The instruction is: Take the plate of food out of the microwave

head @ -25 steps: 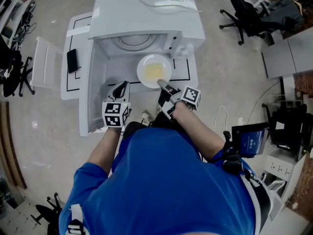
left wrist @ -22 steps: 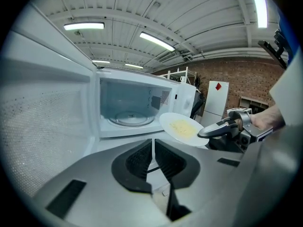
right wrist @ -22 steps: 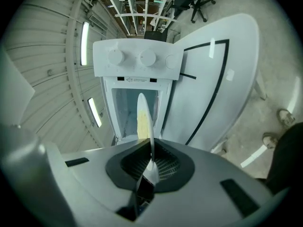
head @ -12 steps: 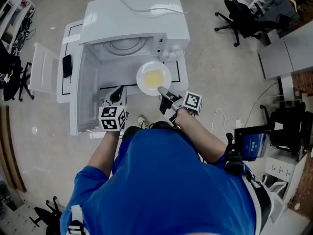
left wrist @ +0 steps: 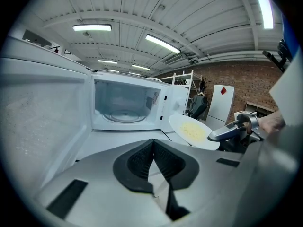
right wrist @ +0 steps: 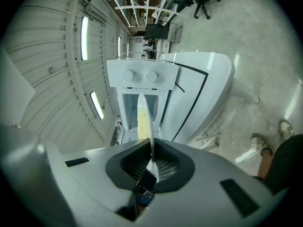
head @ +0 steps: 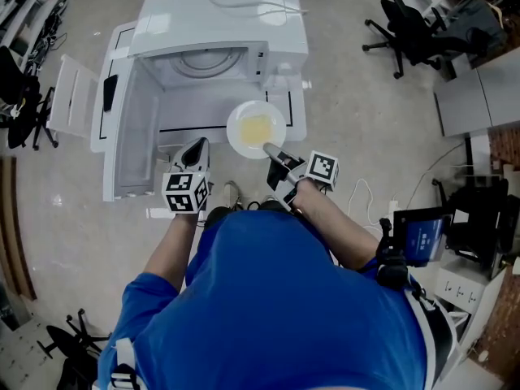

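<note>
My right gripper (head: 275,154) is clamped on the near rim of the plate of food (head: 256,128); the plate juts away from the jaws toward the microwave (head: 219,19), roughly level, already outside the cavity and over the table's (head: 297,114) front strip; its far rim sits near the control-panel corner. My left gripper (head: 195,149) has its jaws together on nothing, just left of the plate and apart from it; the open door (head: 130,149) walls off that side. I judge the free room lies toward me and to the right.
</note>
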`<state>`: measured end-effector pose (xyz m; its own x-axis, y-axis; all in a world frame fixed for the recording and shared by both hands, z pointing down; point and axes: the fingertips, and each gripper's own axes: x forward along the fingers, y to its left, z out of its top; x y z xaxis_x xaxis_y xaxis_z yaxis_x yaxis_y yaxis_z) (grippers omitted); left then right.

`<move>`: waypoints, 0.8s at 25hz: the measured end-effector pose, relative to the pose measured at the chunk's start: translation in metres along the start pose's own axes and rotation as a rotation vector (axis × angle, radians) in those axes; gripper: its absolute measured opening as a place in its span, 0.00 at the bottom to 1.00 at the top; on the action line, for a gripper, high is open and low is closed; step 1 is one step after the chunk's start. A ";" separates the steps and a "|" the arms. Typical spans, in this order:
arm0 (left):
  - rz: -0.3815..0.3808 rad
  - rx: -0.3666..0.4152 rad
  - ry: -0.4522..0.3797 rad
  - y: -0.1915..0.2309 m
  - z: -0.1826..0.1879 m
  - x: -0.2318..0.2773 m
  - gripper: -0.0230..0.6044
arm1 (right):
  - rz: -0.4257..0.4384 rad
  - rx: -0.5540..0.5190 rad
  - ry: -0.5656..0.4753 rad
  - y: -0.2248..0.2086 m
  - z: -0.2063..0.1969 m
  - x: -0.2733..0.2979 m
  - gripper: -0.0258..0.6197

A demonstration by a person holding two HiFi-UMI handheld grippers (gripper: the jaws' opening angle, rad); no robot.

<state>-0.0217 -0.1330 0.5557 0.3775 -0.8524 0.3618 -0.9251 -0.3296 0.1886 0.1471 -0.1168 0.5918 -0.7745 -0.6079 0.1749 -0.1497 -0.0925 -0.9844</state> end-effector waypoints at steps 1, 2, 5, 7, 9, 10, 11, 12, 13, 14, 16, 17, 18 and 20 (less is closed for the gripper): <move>0.003 -0.001 0.000 -0.002 -0.001 -0.003 0.05 | 0.004 -0.003 0.006 0.000 -0.002 -0.002 0.07; 0.005 -0.003 -0.001 -0.003 -0.002 -0.004 0.05 | 0.005 -0.006 0.010 0.001 -0.003 -0.004 0.07; 0.008 -0.010 -0.004 -0.005 -0.003 -0.006 0.05 | 0.010 -0.006 0.012 0.001 -0.003 -0.006 0.07; 0.009 -0.014 -0.004 -0.006 -0.005 -0.006 0.05 | 0.013 -0.009 0.009 0.000 -0.002 -0.007 0.07; 0.011 -0.017 -0.001 -0.007 -0.007 -0.007 0.05 | 0.016 -0.011 0.011 0.000 -0.003 -0.008 0.07; 0.013 -0.017 0.000 -0.008 -0.007 -0.007 0.05 | 0.017 -0.011 0.012 0.000 -0.004 -0.008 0.07; 0.014 -0.017 0.000 -0.008 -0.008 -0.008 0.05 | 0.017 -0.011 0.013 0.000 -0.005 -0.008 0.07; 0.015 -0.017 0.000 -0.008 -0.008 -0.008 0.05 | 0.018 -0.010 0.014 0.000 -0.005 -0.009 0.07; 0.016 -0.016 0.000 -0.008 -0.007 -0.008 0.05 | 0.020 -0.008 0.013 0.000 -0.006 -0.009 0.07; 0.017 -0.015 0.000 -0.008 -0.007 -0.009 0.05 | 0.021 -0.005 0.012 0.000 -0.007 -0.009 0.07; 0.019 -0.015 -0.001 -0.009 -0.007 -0.010 0.05 | 0.022 -0.004 0.012 0.000 -0.007 -0.010 0.07; 0.020 -0.015 -0.002 -0.009 -0.007 -0.011 0.05 | 0.022 -0.007 0.012 0.000 -0.007 -0.010 0.07; 0.021 -0.016 -0.003 -0.009 -0.007 -0.011 0.05 | 0.023 -0.009 0.013 0.001 -0.007 -0.010 0.07; 0.021 -0.017 -0.006 -0.009 -0.007 -0.010 0.05 | 0.029 -0.012 0.013 0.002 -0.007 -0.010 0.07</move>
<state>-0.0168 -0.1182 0.5567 0.3575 -0.8616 0.3604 -0.9321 -0.3047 0.1960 0.1504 -0.1057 0.5884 -0.7867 -0.5996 0.1469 -0.1344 -0.0658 -0.9887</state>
